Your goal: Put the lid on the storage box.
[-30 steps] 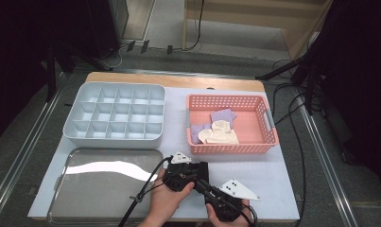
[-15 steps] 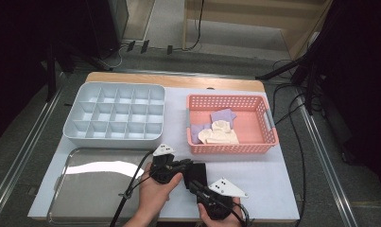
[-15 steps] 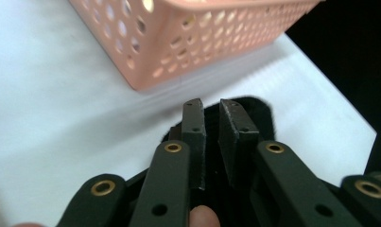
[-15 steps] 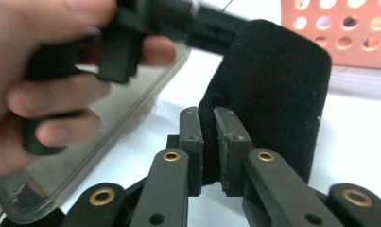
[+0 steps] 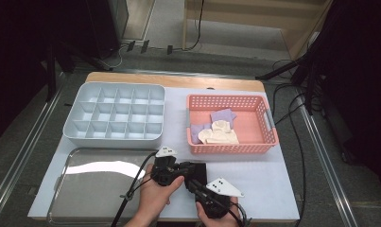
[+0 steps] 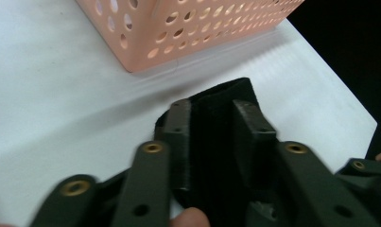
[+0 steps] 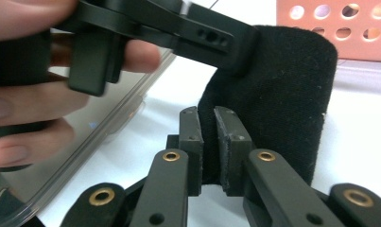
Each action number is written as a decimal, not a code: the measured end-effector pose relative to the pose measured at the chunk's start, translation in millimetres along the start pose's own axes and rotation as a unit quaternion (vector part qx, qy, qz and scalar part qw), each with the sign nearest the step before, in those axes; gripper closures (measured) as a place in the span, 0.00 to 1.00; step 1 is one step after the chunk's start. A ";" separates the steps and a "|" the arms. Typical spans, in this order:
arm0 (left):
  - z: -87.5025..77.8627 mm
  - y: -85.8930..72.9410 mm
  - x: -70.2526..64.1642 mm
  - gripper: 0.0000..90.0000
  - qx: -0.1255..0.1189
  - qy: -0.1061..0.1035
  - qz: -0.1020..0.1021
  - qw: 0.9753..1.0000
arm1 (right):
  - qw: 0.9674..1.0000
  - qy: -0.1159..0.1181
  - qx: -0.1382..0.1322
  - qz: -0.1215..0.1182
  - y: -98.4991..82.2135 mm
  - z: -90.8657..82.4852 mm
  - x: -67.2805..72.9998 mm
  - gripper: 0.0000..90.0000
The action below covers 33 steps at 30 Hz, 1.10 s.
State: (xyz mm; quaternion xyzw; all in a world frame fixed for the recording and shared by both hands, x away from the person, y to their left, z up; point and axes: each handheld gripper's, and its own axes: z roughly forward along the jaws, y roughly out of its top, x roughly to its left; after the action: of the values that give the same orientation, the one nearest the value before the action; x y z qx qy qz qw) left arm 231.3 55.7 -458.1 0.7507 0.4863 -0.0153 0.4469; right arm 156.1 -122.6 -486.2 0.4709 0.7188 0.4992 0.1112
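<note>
Right gripper (image 7: 208,137) pinches black cloth (image 7: 282,94) near the basket (image 5: 230,124). Left gripper (image 6: 212,130) jaws, just opening, straddle the cloth loosely.

The high view looks forward and down from above the person's side, taking in the whole white table (image 5: 273,189) from some way off. The left gripper view rides low and close over the tabletop, facing along its jaws toward a corner of the pink basket (image 6: 188,28) behind a black cloth (image 6: 212,137). The right gripper view sits just as near the surface, facing that same black cloth (image 7: 278,104), with the basket (image 7: 339,23) at its upper right and the metal tray (image 7: 84,161) at its left, all shared with the high view.
</note>
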 end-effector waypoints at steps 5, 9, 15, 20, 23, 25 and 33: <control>1.3 2.3 -1.1 0.95 0.011 0.005 0.015 1.000 | 1.000 0.009 0.007 0.001 1.5 -8.0 4.5 0.89; 0.6 1.6 -0.2 0.95 0.009 0.002 0.015 1.000 | 0.999 0.028 0.007 0.014 3.2 -19.9 6.3 0.91; 0.4 0.5 2.0 0.95 0.006 0.000 0.015 1.000 | 0.998 0.051 -0.017 0.029 12.1 -41.0 6.6 0.95; 1.6 0.2 -0.4 0.95 0.007 -0.001 0.017 1.000 | 0.999 0.019 -0.013 0.028 11.7 -24.2 0.9 0.96; 1.6 0.4 0.1 0.94 0.007 0.000 0.017 1.000 | 1.000 0.007 0.007 0.010 6.5 -8.8 2.0 0.96; 1.1 0.6 1.6 0.93 0.008 -0.002 0.015 1.000 | 1.000 0.002 0.014 0.005 3.5 -3.2 2.5 0.96; -1.2 0.9 8.3 0.56 0.004 -0.007 -0.004 1.000 | 1.000 -0.006 0.015 -0.016 -2.1 1.7 3.7 0.98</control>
State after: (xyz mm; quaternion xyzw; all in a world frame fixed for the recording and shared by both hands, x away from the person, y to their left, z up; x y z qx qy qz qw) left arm 235.9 62.4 -460.6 0.7503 0.4861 -0.0240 0.4475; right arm 154.0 -118.8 -487.6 0.4638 0.7331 0.4836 0.1164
